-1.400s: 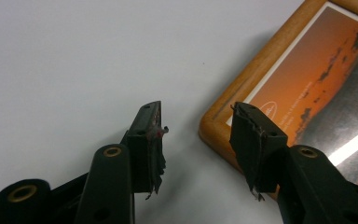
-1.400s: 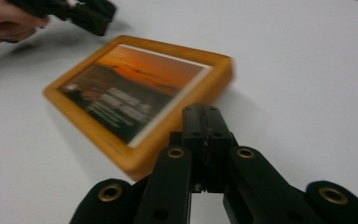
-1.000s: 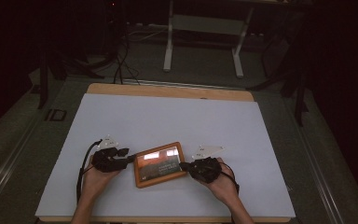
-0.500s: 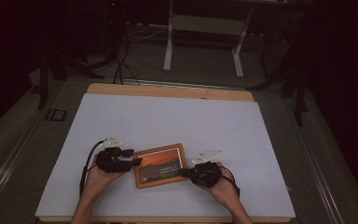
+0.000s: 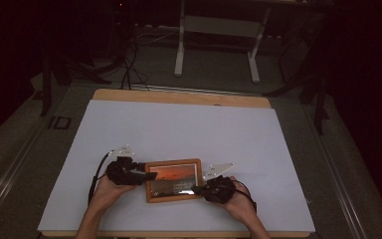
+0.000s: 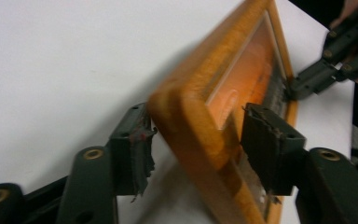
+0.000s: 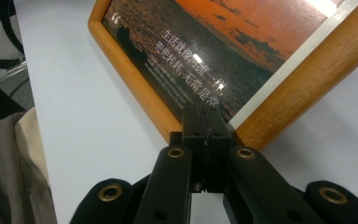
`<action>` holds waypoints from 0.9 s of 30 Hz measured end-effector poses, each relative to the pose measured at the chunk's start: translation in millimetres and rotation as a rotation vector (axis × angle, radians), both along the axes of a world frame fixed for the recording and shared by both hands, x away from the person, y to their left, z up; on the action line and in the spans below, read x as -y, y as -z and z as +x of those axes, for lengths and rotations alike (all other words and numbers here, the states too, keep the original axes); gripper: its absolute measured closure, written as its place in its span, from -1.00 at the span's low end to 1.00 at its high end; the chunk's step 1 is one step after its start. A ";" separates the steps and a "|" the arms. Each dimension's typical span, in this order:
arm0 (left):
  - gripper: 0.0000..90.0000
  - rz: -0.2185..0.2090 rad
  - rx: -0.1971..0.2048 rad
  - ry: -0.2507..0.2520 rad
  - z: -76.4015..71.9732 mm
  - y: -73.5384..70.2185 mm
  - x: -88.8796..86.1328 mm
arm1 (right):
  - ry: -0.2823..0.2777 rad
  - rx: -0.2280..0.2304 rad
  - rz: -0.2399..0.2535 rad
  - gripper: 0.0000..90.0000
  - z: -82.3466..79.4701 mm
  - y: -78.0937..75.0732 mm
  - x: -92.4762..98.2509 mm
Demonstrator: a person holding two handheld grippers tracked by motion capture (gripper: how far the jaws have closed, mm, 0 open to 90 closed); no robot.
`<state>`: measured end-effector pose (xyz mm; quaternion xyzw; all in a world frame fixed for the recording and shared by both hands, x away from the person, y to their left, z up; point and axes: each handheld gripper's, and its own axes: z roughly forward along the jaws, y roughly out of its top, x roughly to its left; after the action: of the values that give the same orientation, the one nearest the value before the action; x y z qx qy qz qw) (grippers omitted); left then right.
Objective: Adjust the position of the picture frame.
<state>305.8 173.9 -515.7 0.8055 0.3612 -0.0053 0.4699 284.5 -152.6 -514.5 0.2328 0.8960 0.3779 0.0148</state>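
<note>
A wooden picture frame (image 5: 173, 180) holding a sunset photo with white writing lies near the table's front edge. My left gripper (image 5: 148, 176) is at its left end; in the left gripper view the jaws (image 6: 196, 135) straddle a frame corner (image 6: 191, 121), which sits between the pads (image 6: 135, 149). They have just been closing and do not look clamped on the wood. My right gripper (image 5: 197, 189) is at the frame's near right corner. In the right gripper view its jaws (image 7: 204, 122) are shut, tips together against the wooden border (image 7: 140, 88).
A white sheet (image 5: 189, 129) covers the table, with a wooden edge (image 5: 179, 97) at the back. Beyond it are a metal stand (image 5: 216, 45) and floor cables (image 5: 129, 69). A sleeve (image 7: 9, 172) shows at the left of the right gripper view.
The frame has turned from a slant to lie square with the table's front edge, and its bright glare is gone. The left gripper has slid right onto the frame's left end.
</note>
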 end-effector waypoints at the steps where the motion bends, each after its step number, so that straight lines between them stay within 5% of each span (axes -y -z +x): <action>1: 0.00 0.022 0.006 0.001 -1.0 -1.0 3.3 | -0.001 0.001 -0.002 1.00 -0.1 0.0 -0.1; 5: -0.03 0.031 -0.006 -0.007 -2.0 -4.2 3.2 | -0.005 0.004 -0.008 1.00 -0.3 -0.3 -0.3; 11: 0.23 0.014 0.022 0.000 -6.8 -12.6 -7.6 | -0.005 0.022 -0.009 1.00 1.7 -6.9 6.7; 15: 0.30 0.017 0.038 0.005 -8.8 -14.6 -6.5 | 0.040 0.022 0.054 0.91 8.0 -16.2 24.3; 20: 0.38 -0.013 0.053 0.060 -13.4 -18.0 -6.4 | 0.131 0.009 0.172 0.30 17.1 -21.6 41.1; 24: 0.42 -0.017 0.071 0.099 -17.1 -21.2 -5.0 | 0.136 0.002 0.190 0.16 19.0 -20.8 40.2; 27: 0.48 -0.020 0.078 0.133 -20.0 -22.7 -5.3 | 0.090 -0.020 0.236 0.11 20.9 -18.1 34.6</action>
<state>285.8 179.2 -493.1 0.8227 0.2881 -0.0089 0.4900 305.4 -187.2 -496.4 0.2766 0.8341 0.4773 -0.0048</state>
